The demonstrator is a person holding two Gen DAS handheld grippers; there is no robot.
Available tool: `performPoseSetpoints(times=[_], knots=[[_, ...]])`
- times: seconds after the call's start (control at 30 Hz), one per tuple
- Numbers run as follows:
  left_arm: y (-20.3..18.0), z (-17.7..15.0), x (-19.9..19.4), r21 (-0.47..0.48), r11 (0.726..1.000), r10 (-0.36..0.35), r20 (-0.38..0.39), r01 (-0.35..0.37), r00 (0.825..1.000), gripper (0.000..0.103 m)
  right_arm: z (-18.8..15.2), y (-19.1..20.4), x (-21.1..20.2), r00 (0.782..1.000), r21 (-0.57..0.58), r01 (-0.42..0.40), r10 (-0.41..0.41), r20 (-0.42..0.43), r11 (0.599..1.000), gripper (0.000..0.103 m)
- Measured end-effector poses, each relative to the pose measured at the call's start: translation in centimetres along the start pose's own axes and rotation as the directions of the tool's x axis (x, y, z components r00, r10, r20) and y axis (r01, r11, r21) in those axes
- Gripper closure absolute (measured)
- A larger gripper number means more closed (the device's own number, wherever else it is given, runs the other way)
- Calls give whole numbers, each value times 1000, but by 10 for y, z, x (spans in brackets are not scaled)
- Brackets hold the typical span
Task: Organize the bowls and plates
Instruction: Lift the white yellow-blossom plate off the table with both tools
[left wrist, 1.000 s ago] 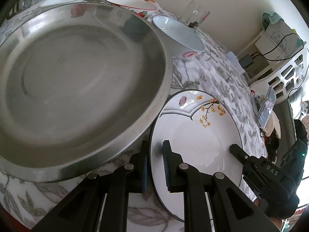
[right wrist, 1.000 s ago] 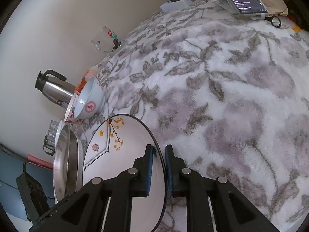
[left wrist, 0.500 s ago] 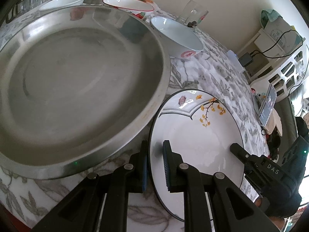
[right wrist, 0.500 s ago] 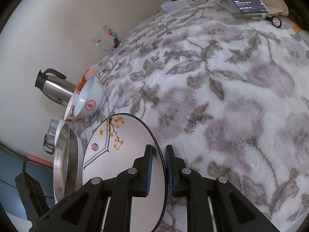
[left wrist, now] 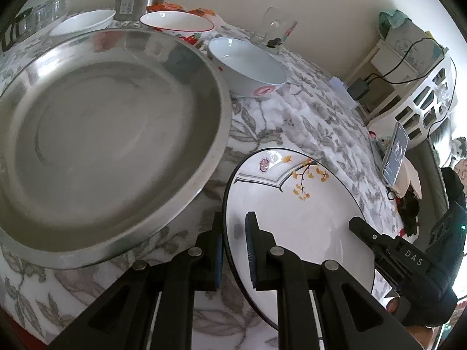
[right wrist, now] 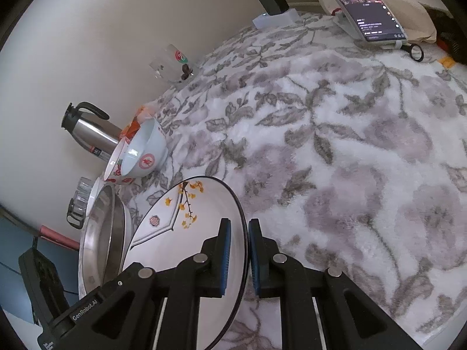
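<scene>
both grippers, left gripper point(left wrist: 234, 250) and right gripper point(right wrist: 239, 258), have their jaws nearly closed, pinching opposite rims of the white plate point(left wrist: 294, 213), which lies just right of the steel pan point(left wrist: 102, 143) on the leaf-patterned worktop point(right wrist: 335, 145).

Floral cloth point(right wrist: 335, 151); steel pan point(left wrist: 96, 145); bowls point(left wrist: 248, 67); thermos point(right wrist: 87, 131); phone point(right wrist: 362, 3).

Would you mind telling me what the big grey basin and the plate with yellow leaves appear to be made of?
Basin: looks like stainless steel, brushed and dull inside, with blurred reflections along its rim. Plate with yellow leaves: probably glazed ceramic or porcelain, glossy white with sharp highlights, a printed design and a thin dark edge. Melamine can't be ruled out.
</scene>
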State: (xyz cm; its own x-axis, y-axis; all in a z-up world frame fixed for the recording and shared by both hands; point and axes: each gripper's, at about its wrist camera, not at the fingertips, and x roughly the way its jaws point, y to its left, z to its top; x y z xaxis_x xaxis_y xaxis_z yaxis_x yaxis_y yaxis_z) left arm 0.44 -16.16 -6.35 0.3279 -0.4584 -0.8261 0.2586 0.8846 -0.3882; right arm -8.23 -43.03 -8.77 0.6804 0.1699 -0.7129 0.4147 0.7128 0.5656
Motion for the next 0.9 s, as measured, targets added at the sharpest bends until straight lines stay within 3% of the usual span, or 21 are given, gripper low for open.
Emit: performPoseSetpoints(times=[0.53,0.9], knots=[[-26,9,-31,101,994,-51,88,42,995,89,3,9,-45,991,-31,-15,19,132,999,89],[-20,22,-61,64,994,-94,146,86,985,89,8,40,-66,979,-78,-36,51,199,996,89]])
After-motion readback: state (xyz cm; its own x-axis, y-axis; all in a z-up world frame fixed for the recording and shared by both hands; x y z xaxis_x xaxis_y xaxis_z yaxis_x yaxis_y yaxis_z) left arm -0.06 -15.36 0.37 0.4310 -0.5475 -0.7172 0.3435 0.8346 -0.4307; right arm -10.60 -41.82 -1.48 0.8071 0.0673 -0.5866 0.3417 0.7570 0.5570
